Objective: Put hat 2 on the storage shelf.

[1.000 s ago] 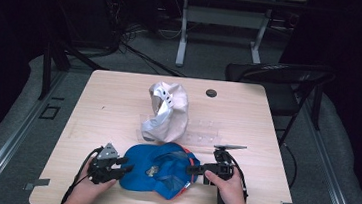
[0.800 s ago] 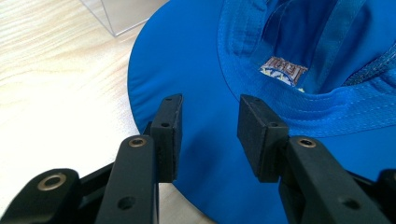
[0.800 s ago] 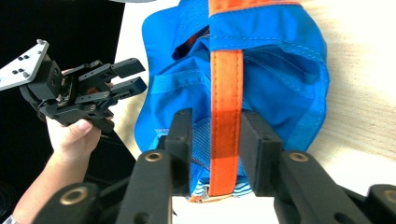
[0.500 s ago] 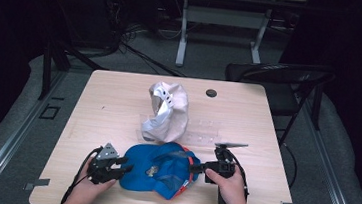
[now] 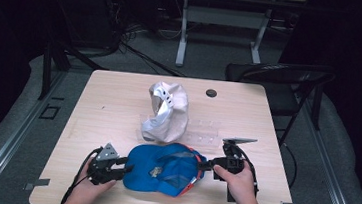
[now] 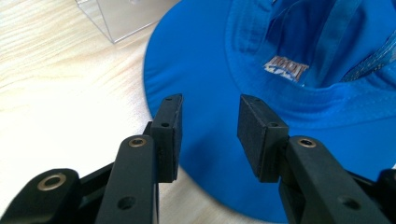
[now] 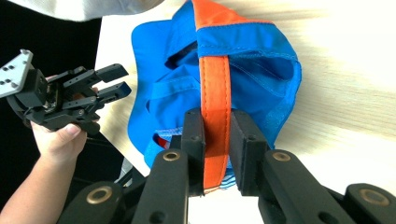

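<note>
Nearest the bottom edge of the high view, two hands hold the grippers at either side of a blue hat (image 5: 165,168), which lies on the near part of the wooden table (image 5: 119,101), lower centre of the frame. The left gripper (image 5: 126,168), at lower left, points toward the hat's left edge; in the left gripper view its jaws stand apart over the blue brim (image 6: 205,79), with nothing pinched between them, and a small embroidered logo (image 6: 285,71) shows on the crown at upper right of that frame. The right gripper (image 5: 205,164), lower right of centre, has just been closing its jaws, and they are now clamped on the hat's orange strap (image 7: 215,98): the right gripper view shows the strap running up the middle of the frame, squeezed between the two black pads, with the blue fabric bunched beyond it. The left gripper and its hand sit at the left edge of that same view.

Just behind the hat lies a clear plastic box (image 5: 201,134), flat on the table. Touching its left end, a crumpled white hat (image 5: 168,112) stands at mid-table. Farther back, near the far edge, is a small black round object (image 5: 211,92). Beyond the table's right corner stands a black chair (image 5: 281,81).
</note>
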`<state>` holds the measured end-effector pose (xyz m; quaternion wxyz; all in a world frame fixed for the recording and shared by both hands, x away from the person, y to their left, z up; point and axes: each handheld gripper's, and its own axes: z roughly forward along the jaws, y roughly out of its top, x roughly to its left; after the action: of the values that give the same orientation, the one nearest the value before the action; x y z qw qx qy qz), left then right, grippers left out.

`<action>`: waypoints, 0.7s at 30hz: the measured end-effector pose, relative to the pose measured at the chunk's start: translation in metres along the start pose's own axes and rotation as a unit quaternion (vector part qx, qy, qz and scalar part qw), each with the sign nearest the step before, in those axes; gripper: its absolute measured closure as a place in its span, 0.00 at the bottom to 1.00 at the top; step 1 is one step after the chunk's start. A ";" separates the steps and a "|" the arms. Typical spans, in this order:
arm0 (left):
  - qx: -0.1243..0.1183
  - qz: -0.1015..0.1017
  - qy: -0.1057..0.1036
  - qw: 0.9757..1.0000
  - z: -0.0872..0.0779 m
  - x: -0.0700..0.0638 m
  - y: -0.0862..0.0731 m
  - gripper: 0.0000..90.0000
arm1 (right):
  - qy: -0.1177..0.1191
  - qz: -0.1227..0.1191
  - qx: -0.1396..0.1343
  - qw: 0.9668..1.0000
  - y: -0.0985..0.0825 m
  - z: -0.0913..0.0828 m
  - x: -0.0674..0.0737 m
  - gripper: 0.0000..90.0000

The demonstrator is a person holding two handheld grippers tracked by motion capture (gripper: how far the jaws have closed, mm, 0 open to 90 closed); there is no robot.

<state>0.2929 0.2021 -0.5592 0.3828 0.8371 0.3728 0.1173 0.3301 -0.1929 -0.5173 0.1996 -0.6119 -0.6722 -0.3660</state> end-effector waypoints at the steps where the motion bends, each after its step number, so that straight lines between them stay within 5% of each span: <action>1: 0.001 0.000 -0.001 1.000 0.000 0.000 0.000 0.67 | -0.002 0.001 0.001 1.000 0.001 -0.003 0.000 0.86; 11: -0.009 0.002 -0.005 1.000 -0.001 -0.007 0.001 0.64 | -0.037 -0.009 -0.011 0.999 0.013 -0.044 0.014 0.86; 21: -0.011 -0.001 -0.001 1.000 -0.002 -0.005 0.001 0.61 | -0.090 -0.017 0.011 0.996 0.027 -0.069 0.029 0.86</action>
<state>0.2890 0.1994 -0.5570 0.3924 0.8326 0.3722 0.1196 0.3390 -0.2246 -0.4444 0.1394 -0.6285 -0.7017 -0.3052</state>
